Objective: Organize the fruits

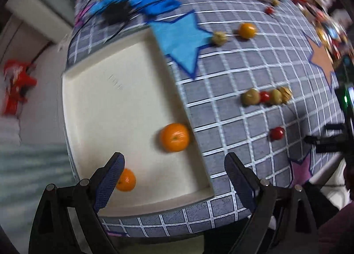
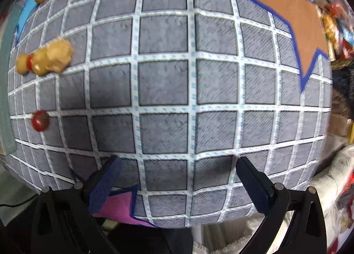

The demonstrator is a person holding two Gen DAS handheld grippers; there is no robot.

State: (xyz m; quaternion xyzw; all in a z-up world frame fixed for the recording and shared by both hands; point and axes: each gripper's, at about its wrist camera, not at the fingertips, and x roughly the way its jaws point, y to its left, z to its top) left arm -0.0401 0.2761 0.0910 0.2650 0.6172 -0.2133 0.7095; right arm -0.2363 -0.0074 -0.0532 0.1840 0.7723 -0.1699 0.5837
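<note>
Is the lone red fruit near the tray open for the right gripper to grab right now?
Probably yes. The red fruit sits alone on the grid cloth, apart from the cluster of yellowish fruits, with nothing over it. The right gripper is open and empty, but it would have to shift sideways first.

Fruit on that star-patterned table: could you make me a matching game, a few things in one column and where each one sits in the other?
Things:
1. Big orange
2. Lone red fruit
3. Blue star
4. Left gripper

Places:
A. Alone on the grey checked cloth
B. Inside the white tray, by its right wall
C. Open, above the tray's near corner
D. Printed on the cloth at the tray's far corner

Pairs: 1-B, 2-A, 3-D, 4-C
</note>
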